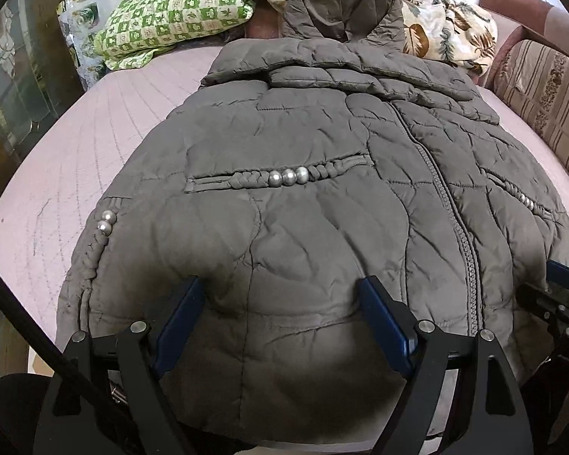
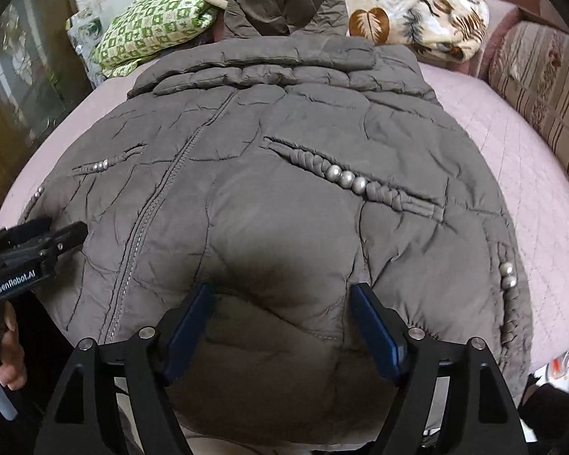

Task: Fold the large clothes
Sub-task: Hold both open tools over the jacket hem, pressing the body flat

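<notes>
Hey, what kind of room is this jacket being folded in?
Probably a bedroom: the jacket lies on a quilted pink bed, with a green pillow and a leaf-print blanket at its far end.

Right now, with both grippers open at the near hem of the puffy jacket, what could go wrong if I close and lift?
1. The jacket is thick and puffy at the hem; the left gripper and right gripper may pinch only the top layer.
2. The bead trim could snag a finger.
3. The hood lies against the leaf-print blanket; folding may drag it.
</notes>
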